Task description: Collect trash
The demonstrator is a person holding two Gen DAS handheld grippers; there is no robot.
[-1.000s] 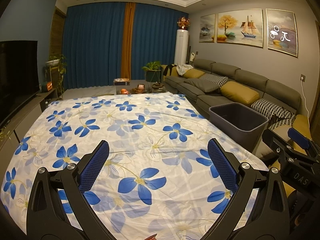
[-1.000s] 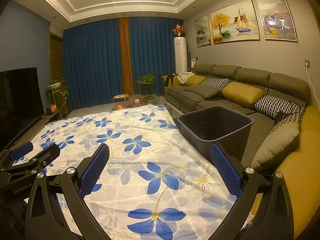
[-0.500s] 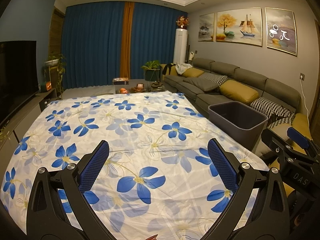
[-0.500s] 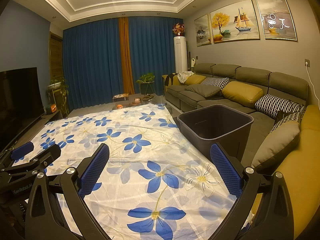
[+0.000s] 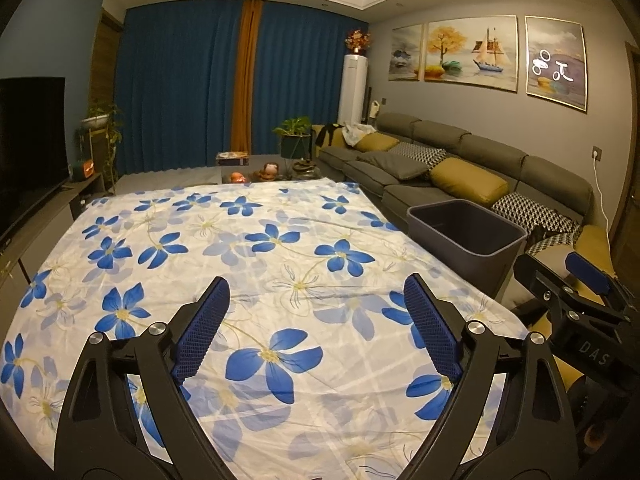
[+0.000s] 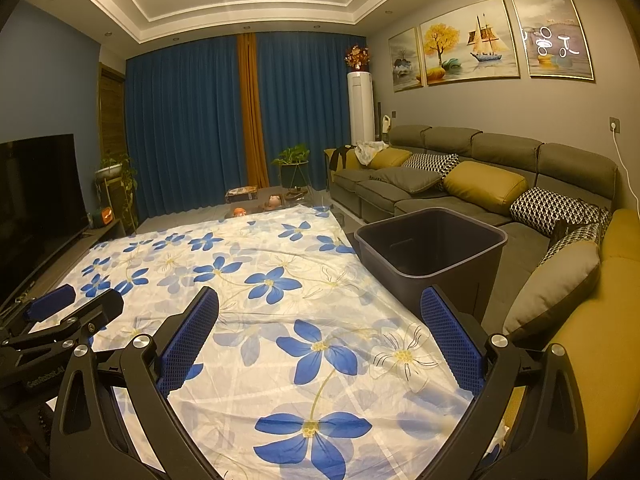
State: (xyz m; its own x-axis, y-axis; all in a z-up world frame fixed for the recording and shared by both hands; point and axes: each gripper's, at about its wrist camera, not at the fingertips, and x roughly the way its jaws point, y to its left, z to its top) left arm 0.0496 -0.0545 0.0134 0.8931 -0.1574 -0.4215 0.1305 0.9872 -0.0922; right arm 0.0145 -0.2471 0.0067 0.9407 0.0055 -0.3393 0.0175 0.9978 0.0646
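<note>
We are in a living room with a big white sheet spread flat in front of us, and it has blue flowers all over it. At the far end hang dark blue curtains with one orange strip down the middle. A long gray sofa runs along the right wall, with yellow and gray pillows on it, and some with a black and white pattern. Three paintings hang above the sofa. A dark TV stands on the left side, and a green plant sits in a pot near the curtains. A tall white air cooler stands in the corner. The trash bin is dark gray and square, with its top open, and we cannot see anything inside it. It stands at the right edge of the sheet, between the sheet and the sofa. Our left gripper hangs over the sheet with its two blue fingers spread wide and nothing between them. Our right gripper is also spread wide and holds nothing, and it is near the bin. We see no trash lying on the sheet.
</note>
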